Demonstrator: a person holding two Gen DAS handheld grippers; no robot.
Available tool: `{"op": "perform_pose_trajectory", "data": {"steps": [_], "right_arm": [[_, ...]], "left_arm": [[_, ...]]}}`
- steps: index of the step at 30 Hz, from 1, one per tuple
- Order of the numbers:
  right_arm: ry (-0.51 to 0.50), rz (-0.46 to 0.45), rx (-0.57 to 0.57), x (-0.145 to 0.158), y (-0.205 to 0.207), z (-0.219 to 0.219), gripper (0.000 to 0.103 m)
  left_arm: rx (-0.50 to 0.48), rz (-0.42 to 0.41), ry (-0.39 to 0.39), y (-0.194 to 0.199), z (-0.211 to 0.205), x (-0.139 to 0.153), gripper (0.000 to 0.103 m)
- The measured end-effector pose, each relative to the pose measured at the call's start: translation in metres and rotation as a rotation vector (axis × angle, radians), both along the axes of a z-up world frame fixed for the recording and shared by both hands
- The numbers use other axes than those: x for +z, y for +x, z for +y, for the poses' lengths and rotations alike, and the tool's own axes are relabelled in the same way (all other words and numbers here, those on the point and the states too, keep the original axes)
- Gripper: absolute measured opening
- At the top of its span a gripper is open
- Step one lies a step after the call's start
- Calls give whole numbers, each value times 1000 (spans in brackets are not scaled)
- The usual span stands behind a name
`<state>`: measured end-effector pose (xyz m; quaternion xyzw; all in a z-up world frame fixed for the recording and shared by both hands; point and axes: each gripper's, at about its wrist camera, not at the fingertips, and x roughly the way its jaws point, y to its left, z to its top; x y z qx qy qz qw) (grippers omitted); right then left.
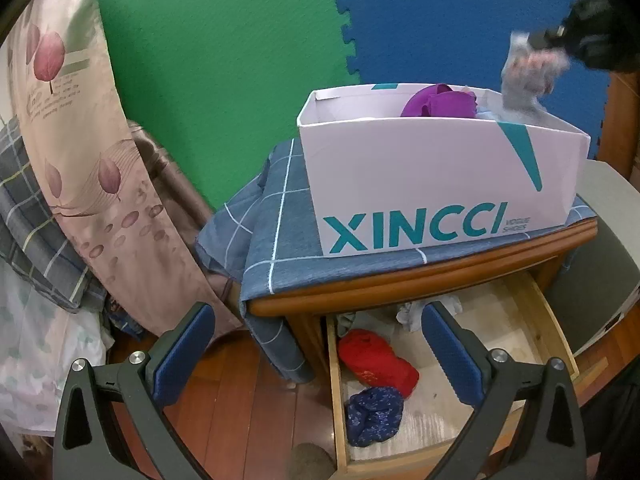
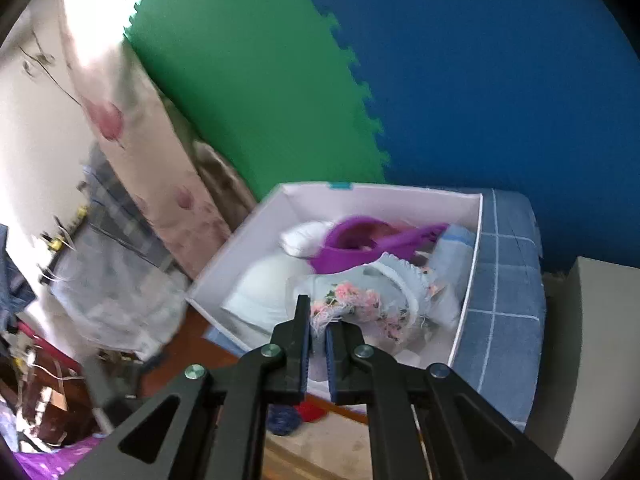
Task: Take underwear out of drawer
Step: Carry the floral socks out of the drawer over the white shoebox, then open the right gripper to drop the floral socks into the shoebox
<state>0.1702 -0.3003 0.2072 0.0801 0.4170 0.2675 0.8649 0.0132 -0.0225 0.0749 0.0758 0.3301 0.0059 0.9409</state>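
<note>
A: Right gripper [image 2: 318, 330]?
B: Jaws clamped on a pale floral underwear piece [image 2: 352, 304], held over the white shoebox [image 1: 400, 184] on the nightstand.

A: Left gripper [image 1: 318, 360]?
B: Fingers spread wide, holding nothing, above the open drawer [image 1: 532, 300].

A: Drawer contents?
B: A red garment [image 1: 376, 360], a dark blue one [image 1: 374, 410], and a pale one [image 1: 408, 312] at the back.

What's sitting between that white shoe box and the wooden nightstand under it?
A blue checked cloth lies between the white box and the nightstand, draped over its left edge; the left wrist view shows it.
</note>
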Motion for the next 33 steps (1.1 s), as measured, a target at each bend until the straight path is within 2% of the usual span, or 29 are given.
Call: {"op": "perform_pose_trajectory", "data": {"steps": [5,11,14,16,18,22,24,26,28,30,33], "right_arm": [[-111,45,-18,-36,21,13,6],[-227,63,-32,-65,24,25,7],[-221,50,-37,-65,21,25,15],[-208,26,-49,-60,15,25,30],[-187,-50,-76,-49,0,21,40],[-93,-196,-72,-31,-41,8,41],[-24,-284,-28,-27,-76,2,41],[-14,-334,16,-32,-107,3,41],[-53,-351,47,-44,-131,5,42],[-80,-326,63,-64,-148,5,42],[-30,-246,42,-93,-154,-8,42]], "left_arm": [[12,6,-22,2,7,1,103],[37,21,-68,6,18,1,103],[53,33,-90,8,25,1,103],[59,38,-101,8,28,0,103],[62,40,-103,9,29,0,103],[65,47,-112,9,32,-1,103],[68,56,-121,11,33,-1,103],[68,66,-126,12,34,-3,103],[67,67,-116,12,33,-4,103],[62,70,-104,12,29,-5,103],[49,76,-78,13,22,-6,103]]}}
